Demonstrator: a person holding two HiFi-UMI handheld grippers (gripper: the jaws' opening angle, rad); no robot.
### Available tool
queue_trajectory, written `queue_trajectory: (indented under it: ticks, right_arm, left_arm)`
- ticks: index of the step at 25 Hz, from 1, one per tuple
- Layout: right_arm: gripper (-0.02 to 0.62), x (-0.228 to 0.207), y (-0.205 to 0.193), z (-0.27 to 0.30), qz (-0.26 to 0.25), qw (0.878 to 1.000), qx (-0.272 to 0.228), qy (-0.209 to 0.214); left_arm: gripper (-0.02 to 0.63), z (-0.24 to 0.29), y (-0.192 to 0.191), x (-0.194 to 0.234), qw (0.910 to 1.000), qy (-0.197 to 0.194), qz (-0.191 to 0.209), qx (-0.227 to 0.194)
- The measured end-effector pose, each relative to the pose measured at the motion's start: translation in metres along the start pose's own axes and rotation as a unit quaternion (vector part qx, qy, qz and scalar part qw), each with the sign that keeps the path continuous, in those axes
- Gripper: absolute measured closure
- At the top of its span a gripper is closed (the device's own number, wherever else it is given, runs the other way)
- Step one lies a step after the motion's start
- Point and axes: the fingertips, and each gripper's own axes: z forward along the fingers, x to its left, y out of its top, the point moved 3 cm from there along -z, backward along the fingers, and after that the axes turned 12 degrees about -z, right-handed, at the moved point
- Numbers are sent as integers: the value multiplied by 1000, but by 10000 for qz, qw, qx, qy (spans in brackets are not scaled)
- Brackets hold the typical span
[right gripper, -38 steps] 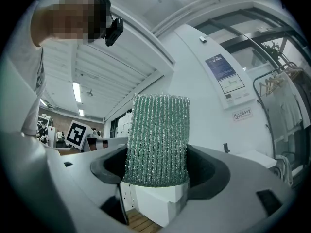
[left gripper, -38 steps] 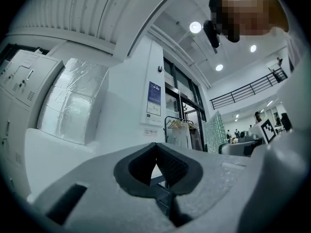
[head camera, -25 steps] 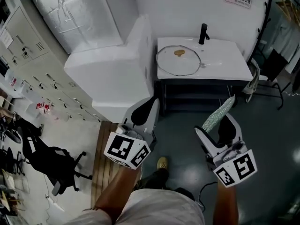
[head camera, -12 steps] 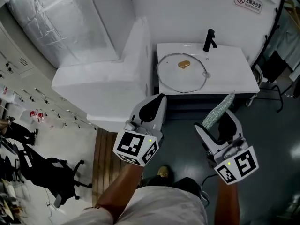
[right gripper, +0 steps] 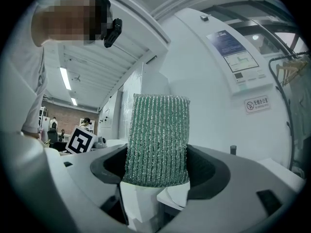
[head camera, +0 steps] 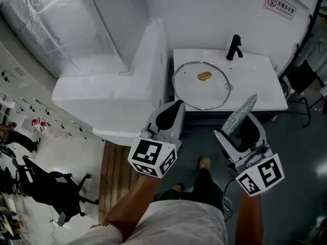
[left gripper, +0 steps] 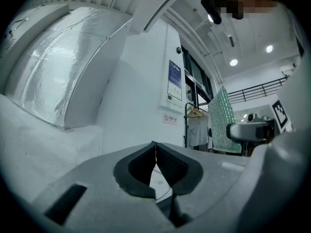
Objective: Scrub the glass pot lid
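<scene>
- Shorts (head camera: 168,226) come nearest, yours, at the bottom edge of the head view, with one shoe (head camera: 205,163) on the dark floor at twelve o'clock of them.
- Your left gripper (head camera: 176,106) is held out at eleven o'clock of the shorts. Its own view shows the jaws shut tip to tip with nothing between them.
- Your right gripper (head camera: 237,125) is at one o'clock of the shorts, level with the left one and apart from it. Its jaws are clamped on a green scouring pad (right gripper: 157,140), which stands up past the tips and leans toward one o'clock in the head view.
- A strip of wooden floor (head camera: 115,172) runs at nine o'clock of the left gripper, and a black office chair (head camera: 48,180) stands farther out the same way.
- The white counter (head camera: 258,88) lies ahead at twelve o'clock of both grippers, and neither touches it.
- The glass pot lid (head camera: 196,91) lies flat on the counter's left part with its tan knob (head camera: 205,76) up. It is at twelve o'clock of the left gripper and eleven o'clock of the right.
- A black faucet (head camera: 234,47) stands at the counter's back edge, at one o'clock of the lid.
- A big white block (head camera: 112,93) stands against the counter's left side at nine o'clock of the lid, and a red-ringed wall sign (head camera: 280,4) hangs at one o'clock of the faucet.
</scene>
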Motion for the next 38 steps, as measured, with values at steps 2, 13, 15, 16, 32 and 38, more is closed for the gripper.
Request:
queue_trajectory:
  ticks: [2, 13, 15, 16, 32, 38]
  right_arm:
    - [247, -10, -6, 8, 29, 10000, -46, 69]
    - [247, -100, -30, 73, 115, 9971, -281, 697]
    - [247, -118, -36, 85, 128, 9959, -275, 856]
    - [247, -127, -38, 92, 144, 9951, -277, 942]
    - [247, -197, -75, 186, 54, 9743, -138, 2248]
    - [247, -194, -87, 224, -557, 9564, 361, 2843]
  left_arm:
    - [591, 8, -3, 4, 10000, 64, 32, 12]
    - [591, 80, -22, 44, 9949, 976, -19, 250]
    - [591, 93, -27, 52, 9923, 1192, -21, 335]
    - [591, 99, -30, 56, 9907, 1310, -29, 378]
    - [589, 157, -69, 121, 9522, 2835, -529, 1009]
    - [588, 160, -81, 145, 9392, 3021, -928, 1341]
